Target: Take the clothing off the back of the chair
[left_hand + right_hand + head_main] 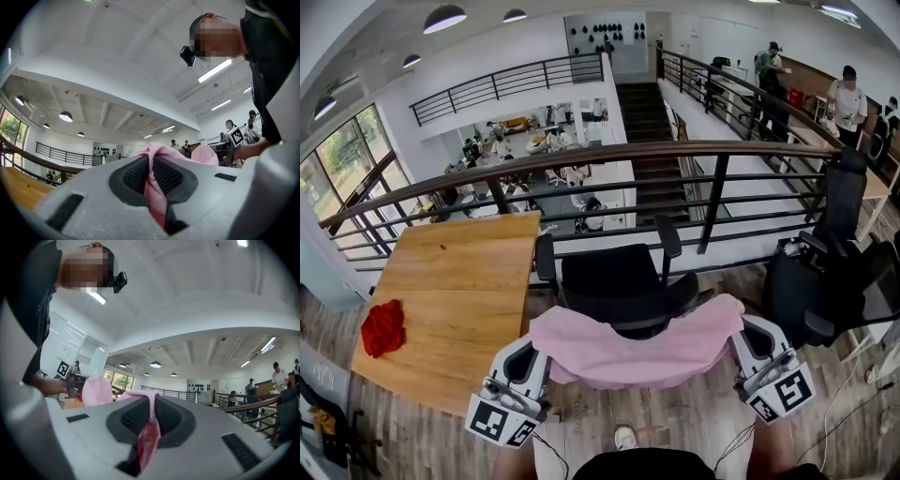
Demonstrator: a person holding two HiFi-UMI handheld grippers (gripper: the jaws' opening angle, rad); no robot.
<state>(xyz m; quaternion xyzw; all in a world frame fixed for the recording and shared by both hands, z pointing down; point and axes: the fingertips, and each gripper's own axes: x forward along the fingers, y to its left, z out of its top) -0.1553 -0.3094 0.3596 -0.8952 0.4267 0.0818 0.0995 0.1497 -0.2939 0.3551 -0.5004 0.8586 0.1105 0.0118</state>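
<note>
Mezzanine flooring of pale planks [675, 422] carries a light wooden table [459, 272] at the left, with a crumpled red cloth [383, 328] lying on it. The left gripper [151, 165] is closed tight on a fold of the soft pink garment [637, 352], which is stretched across the top of the black office chair [623, 281]. The right gripper [151, 408] is clamped on the other end. Only thin folds are pinched (a slip is likely if tension rises), and the sagging middle could be snagged on the backrest. Whether the garment touches the backrest cannot be told, and its far side is hidden.
</note>
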